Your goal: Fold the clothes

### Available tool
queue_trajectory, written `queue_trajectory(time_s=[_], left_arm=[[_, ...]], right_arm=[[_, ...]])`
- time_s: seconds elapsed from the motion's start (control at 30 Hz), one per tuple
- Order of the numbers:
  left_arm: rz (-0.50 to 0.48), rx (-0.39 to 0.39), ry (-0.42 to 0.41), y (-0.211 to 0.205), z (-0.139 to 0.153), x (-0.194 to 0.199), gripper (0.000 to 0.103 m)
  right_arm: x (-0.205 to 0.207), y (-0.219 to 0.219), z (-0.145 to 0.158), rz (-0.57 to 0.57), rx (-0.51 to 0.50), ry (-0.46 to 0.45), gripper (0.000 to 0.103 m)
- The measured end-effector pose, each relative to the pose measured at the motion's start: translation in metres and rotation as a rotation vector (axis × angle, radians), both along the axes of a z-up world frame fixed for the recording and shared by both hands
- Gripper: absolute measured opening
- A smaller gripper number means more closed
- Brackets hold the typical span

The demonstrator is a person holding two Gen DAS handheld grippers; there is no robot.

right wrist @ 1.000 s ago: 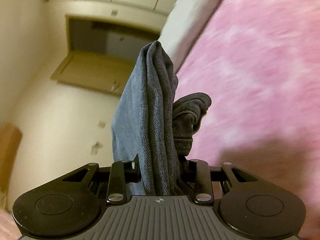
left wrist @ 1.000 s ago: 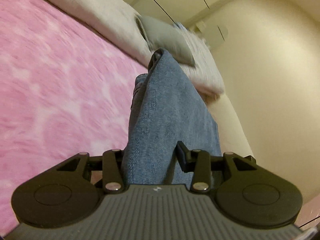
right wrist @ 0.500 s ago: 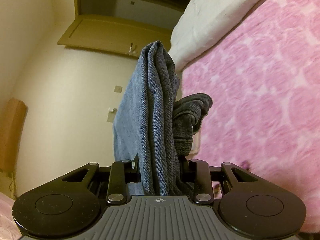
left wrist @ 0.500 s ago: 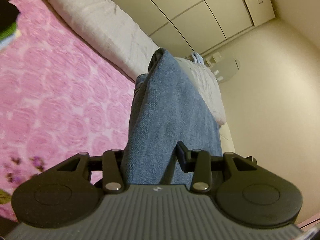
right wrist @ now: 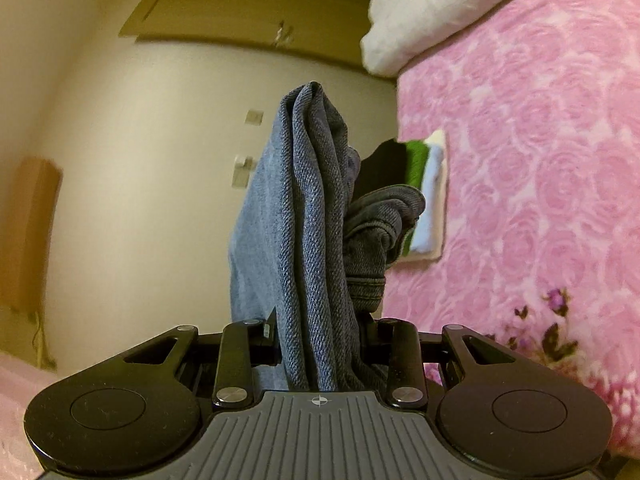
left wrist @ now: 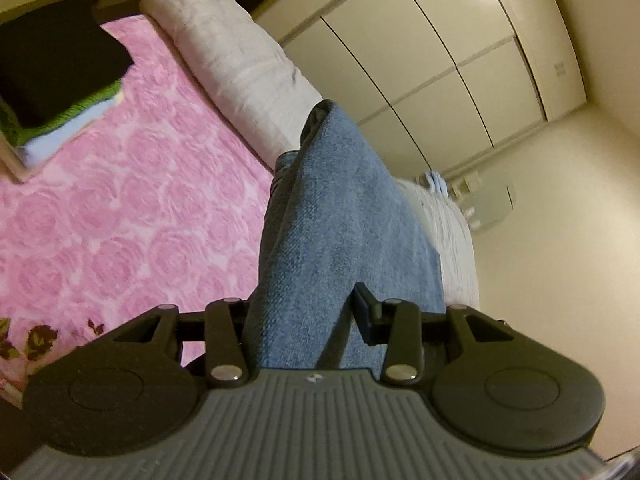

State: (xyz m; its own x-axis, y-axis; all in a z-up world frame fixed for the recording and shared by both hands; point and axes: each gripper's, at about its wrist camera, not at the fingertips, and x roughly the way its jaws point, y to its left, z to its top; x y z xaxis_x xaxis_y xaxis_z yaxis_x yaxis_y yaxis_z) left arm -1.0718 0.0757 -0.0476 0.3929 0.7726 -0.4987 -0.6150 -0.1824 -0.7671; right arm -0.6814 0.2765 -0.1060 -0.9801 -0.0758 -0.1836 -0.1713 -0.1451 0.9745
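Folded blue jeans point(left wrist: 332, 232) fill the middle of the left wrist view, clamped in my left gripper point(left wrist: 304, 320), which is shut on them. The same jeans point(right wrist: 316, 232) stand bunched in several layers in my right gripper point(right wrist: 320, 340), also shut on them. Both grippers hold the jeans lifted above a pink rose-patterned bedspread point(left wrist: 120, 208), which also shows in the right wrist view point(right wrist: 540, 160). Cloth hides most of both pairs of fingers.
A stack of folded clothes, black on green on pale blue point(left wrist: 52, 80), lies on the bedspread; it also shows in the right wrist view point(right wrist: 420, 184). A white pillow point(left wrist: 236, 56) lies along the bed's edge. Wardrobe doors point(left wrist: 440, 60) and cream walls stand behind.
Both grippers have swung with the jeans across the bed. The stack of folded clothes has come into both views. The grip on the jeans is unchanged.
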Motion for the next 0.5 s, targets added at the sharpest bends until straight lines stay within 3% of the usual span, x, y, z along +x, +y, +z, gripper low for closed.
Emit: queue_trajectory(time_s=[0.23,0.5], left_arm=[[0.048,0.015,0.025,0.006,0.014,-0.028,0.037],[0.023,0.003,0.027,0.031,0.004,-0.116,0.037]], right_arm=[[-0.035,0.017,0.006,0.055,0.008,0.016,0.032],[-0.115,0.028,-0.001,0.041,-0.002,0.031,0.032]])
